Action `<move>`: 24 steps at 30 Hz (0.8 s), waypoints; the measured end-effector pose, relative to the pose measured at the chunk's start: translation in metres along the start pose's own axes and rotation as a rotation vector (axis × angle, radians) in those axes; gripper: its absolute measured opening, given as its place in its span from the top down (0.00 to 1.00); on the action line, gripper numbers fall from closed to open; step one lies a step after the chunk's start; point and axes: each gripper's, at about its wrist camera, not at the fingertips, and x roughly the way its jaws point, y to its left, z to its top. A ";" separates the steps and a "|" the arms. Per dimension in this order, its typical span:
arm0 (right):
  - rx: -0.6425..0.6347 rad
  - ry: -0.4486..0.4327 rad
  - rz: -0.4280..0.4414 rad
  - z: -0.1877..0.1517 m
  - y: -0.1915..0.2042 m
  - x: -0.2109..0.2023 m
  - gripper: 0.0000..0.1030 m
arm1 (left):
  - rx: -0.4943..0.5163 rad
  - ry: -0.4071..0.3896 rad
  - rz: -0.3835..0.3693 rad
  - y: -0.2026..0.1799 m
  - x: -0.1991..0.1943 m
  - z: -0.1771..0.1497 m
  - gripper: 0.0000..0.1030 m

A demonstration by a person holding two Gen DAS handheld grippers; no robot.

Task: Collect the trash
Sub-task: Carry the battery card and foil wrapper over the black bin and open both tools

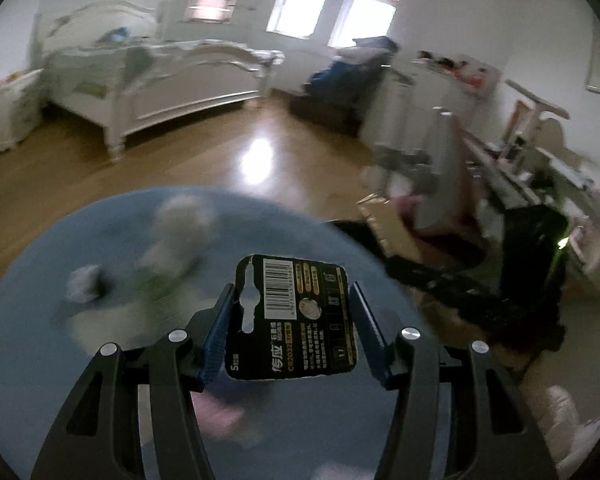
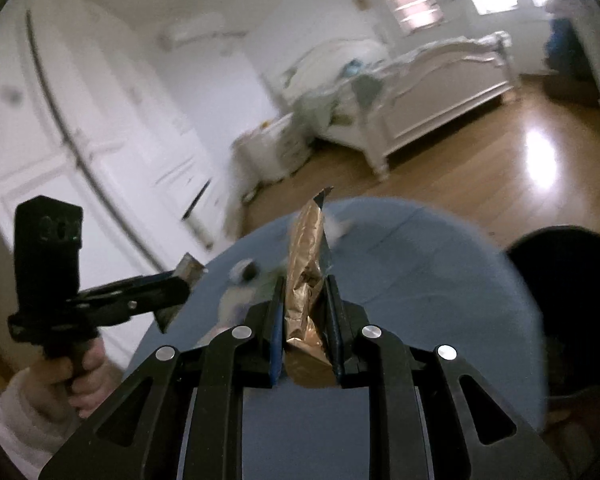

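Trash is in both of my grips at this moment, so I judge the step in hand to be the carry, with pickup done for these two pieces. Left hand-held gripper (image 1: 292,320) is clenched on a black battery card (image 1: 294,320), its blue pads (image 1: 216,340) pressing the card's two side edges so that it stands upright with the barcode facing the camera. Right hand-held gripper (image 2: 302,312) is squeezed nearly closed on a crumpled gold foil wrapper (image 2: 306,276), which sticks up and forward past the fingertips.

Outward from there, both grippers hang above a round blue table (image 1: 40,272). More litter lies on it: blurred white crumpled paper (image 1: 176,236) and a small grey scrap (image 1: 85,283), well apart from what I hold. In the right wrist view I see the person's hand (image 2: 80,376) gripping the left tool's handle at the table's left edge. A dark rounded shape (image 2: 572,284), possibly a bin or bag, sits just off the table's right edge; I cannot tell which.

Next I need to find the container, bring each load over its mouth, and release only there. The thin card could slip if my squeeze eases.
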 end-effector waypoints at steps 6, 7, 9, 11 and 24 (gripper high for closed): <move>0.092 -0.088 -0.138 0.011 -0.081 -0.046 0.81 | 0.057 0.010 -0.154 -0.067 0.059 0.032 0.45; 0.108 -0.093 -0.167 0.011 -0.097 -0.051 0.81 | 0.061 0.021 -0.171 -0.078 0.073 0.034 0.45; 0.137 -0.092 -0.202 0.010 -0.120 -0.055 0.81 | 0.058 0.049 -0.214 -0.093 0.102 0.039 0.45; 0.169 -0.086 -0.232 0.006 -0.145 -0.056 0.81 | 0.052 0.071 -0.236 -0.102 0.121 0.041 0.45; 0.261 -0.052 -0.298 -0.007 -0.217 -0.040 0.69 | 0.024 0.184 -0.236 -0.115 0.203 0.048 0.42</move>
